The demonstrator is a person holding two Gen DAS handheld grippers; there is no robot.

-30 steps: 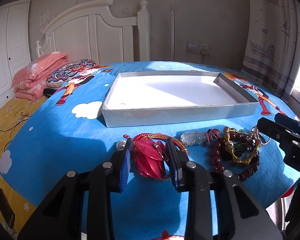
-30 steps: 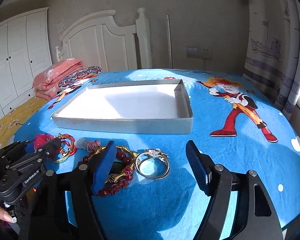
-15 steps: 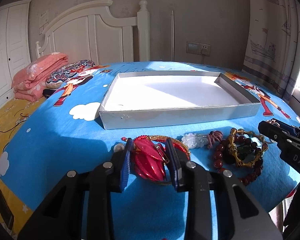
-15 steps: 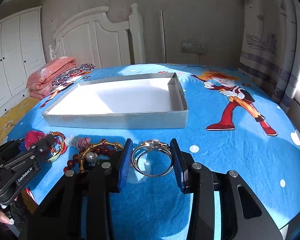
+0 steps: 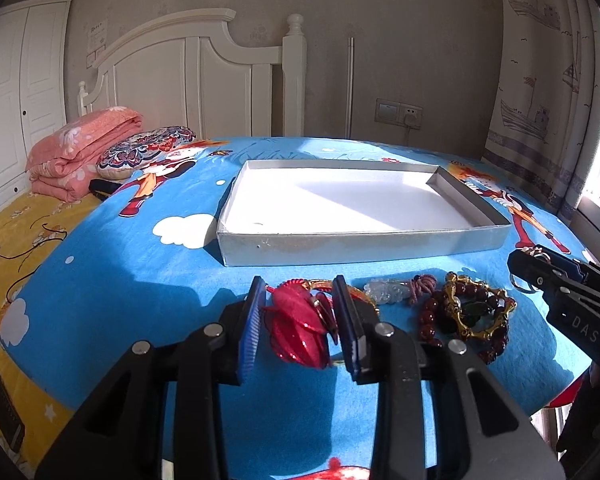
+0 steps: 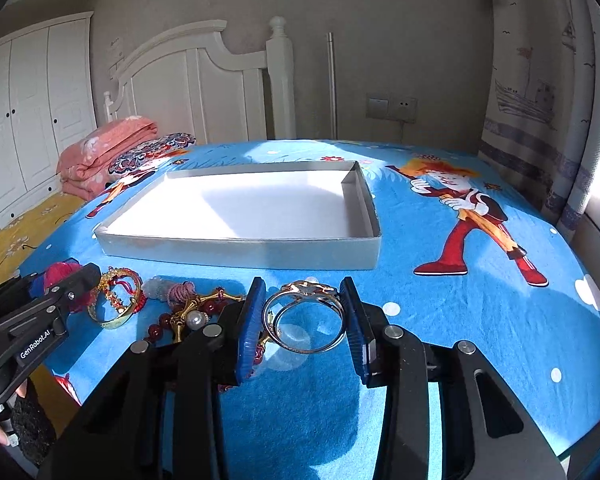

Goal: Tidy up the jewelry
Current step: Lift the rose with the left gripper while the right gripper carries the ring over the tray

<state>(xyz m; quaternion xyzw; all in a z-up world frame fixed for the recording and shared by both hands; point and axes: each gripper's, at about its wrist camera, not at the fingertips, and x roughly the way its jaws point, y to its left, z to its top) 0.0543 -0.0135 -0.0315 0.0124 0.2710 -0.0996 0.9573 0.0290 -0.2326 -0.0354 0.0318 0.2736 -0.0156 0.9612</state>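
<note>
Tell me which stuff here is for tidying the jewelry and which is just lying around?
For the job: red tassel bracelet in left gripper; silver bangle in right gripper; bead bracelets; white tray.
Lying about: pink blanket, patterned pillow, curtain.

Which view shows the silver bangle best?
The right wrist view: the silver bangle sits whole between the right gripper pads. In the left wrist view only a sliver of it shows, mostly hidden behind that gripper.
</note>
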